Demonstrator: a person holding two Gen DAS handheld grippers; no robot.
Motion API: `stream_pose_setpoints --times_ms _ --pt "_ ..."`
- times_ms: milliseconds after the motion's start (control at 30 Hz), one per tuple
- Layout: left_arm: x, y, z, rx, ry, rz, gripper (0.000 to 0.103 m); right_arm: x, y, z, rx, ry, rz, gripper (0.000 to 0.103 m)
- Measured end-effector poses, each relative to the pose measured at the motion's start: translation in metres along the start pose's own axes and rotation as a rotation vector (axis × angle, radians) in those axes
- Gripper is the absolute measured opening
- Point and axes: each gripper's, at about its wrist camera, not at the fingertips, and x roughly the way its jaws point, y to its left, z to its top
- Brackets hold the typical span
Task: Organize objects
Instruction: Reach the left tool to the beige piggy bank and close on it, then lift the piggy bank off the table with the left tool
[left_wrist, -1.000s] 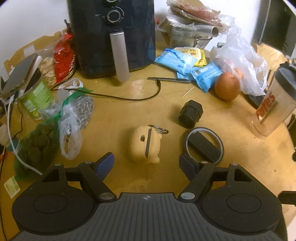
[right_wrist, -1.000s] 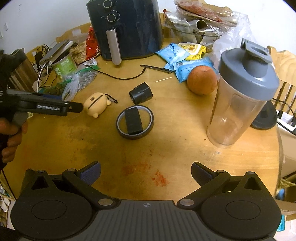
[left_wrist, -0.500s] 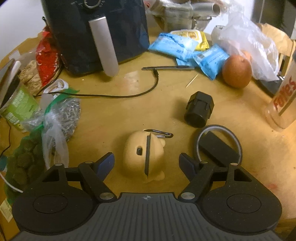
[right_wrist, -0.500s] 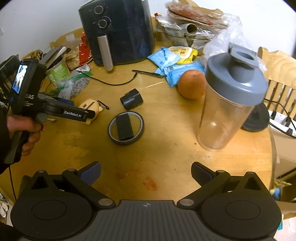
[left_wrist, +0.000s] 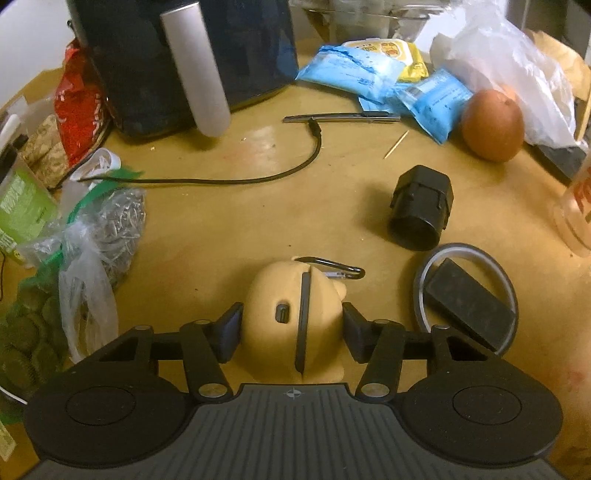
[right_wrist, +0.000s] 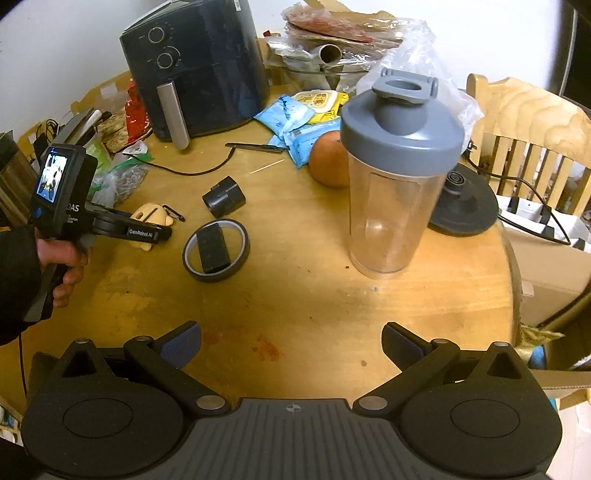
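Observation:
A tan pig-shaped case with a carabiner lies on the round wooden table. My left gripper has its fingers closed against both sides of the case; it also shows in the right wrist view, with the case at its tip. My right gripper is open and empty above the table's near part. A black cylinder and a tape roll with a black block inside lie right of the case.
A dark air fryer stands at the back, with a cable in front. Snack packets, an orange and plastic bags are at back right. Bags of scourers lie left. A grey-lidded shaker bottle stands right.
My left gripper moved forward and down onto the pig case and its fingers closed in on it. My right gripper drew back a little and stayed open.

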Motion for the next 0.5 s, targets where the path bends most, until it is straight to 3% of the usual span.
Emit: stream_pose_setpoints --times_ms 133,500 --pt "-0.003 0.004 0.001 -0.044 0.023 -0.011 0.053 -0.001 -0.001 -0.002 0.002 0.004 -0.002 0.103" --pt "-0.044 0.007 -0.010 -0.137 -0.056 -0.063 0.053 -0.001 0.007 -0.001 -0.020 0.004 0.025 0.103"
